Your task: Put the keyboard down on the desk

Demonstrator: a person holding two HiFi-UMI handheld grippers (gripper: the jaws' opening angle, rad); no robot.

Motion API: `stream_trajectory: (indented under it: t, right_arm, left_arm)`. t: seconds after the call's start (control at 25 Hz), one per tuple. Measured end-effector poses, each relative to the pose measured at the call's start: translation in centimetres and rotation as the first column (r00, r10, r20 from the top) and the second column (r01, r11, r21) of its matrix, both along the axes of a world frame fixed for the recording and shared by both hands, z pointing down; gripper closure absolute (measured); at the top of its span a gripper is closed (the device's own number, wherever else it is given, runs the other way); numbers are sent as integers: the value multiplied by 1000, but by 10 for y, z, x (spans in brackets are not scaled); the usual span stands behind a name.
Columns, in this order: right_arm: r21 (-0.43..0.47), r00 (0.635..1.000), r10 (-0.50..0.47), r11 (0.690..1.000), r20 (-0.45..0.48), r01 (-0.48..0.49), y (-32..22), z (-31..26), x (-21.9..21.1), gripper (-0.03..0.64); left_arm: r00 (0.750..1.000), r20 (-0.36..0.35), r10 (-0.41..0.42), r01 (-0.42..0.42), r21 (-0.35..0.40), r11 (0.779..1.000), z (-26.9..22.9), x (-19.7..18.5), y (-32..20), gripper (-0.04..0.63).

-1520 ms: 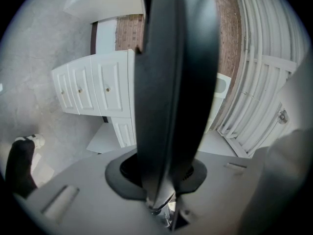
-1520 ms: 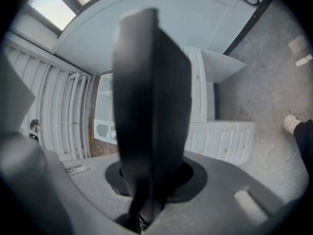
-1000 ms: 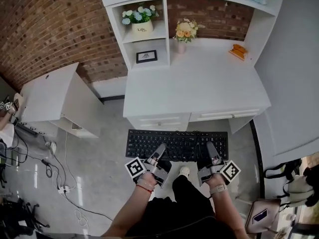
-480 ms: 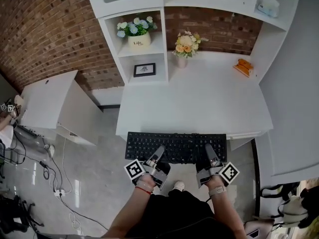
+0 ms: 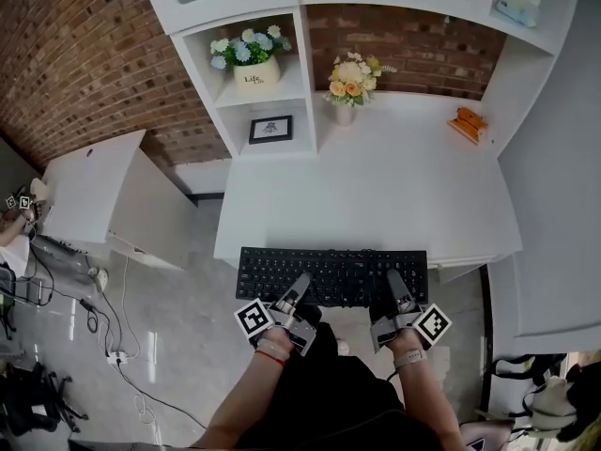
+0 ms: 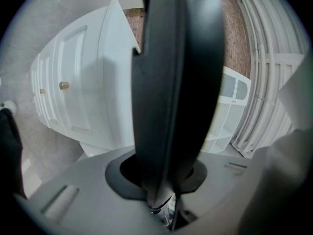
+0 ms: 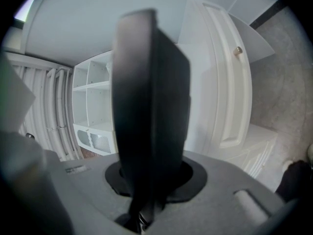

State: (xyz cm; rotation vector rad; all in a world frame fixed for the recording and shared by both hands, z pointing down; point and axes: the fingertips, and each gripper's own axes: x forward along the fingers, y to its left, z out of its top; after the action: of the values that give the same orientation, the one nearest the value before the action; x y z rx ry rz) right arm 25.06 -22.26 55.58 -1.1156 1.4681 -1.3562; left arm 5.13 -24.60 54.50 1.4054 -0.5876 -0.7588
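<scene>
A black keyboard (image 5: 333,276) is held level in the air, its far edge over the front edge of the white desk (image 5: 376,191). My left gripper (image 5: 301,286) is shut on the keyboard's near edge left of middle. My right gripper (image 5: 394,285) is shut on the near edge toward its right end. In the left gripper view the keyboard (image 6: 176,82) stands edge-on and fills the middle. The right gripper view shows the keyboard (image 7: 151,102) the same way, hiding the jaws' tips.
On the desk's back stand a vase of flowers (image 5: 349,83) and an orange object (image 5: 467,123). Shelf cubbies hold a flower pot (image 5: 250,64) and a framed picture (image 5: 270,129). A low white cabinet (image 5: 103,195) stands at left, with cables (image 5: 56,280) on the floor.
The person and both grippers have stepped toward the desk. The keyboard now overlaps the desk's front edge, and the drawers below it are out of sight. Both grips are unchanged.
</scene>
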Motion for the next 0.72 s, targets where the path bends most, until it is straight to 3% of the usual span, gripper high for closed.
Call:
stream_trajectory:
  t: [0.72]
  right_arm:
    - [-23, 1000, 17, 1000, 24, -16, -37, 12, 3, 548]
  left_arm:
    - [999, 31, 35, -34, -24, 999, 8, 5, -39, 529]
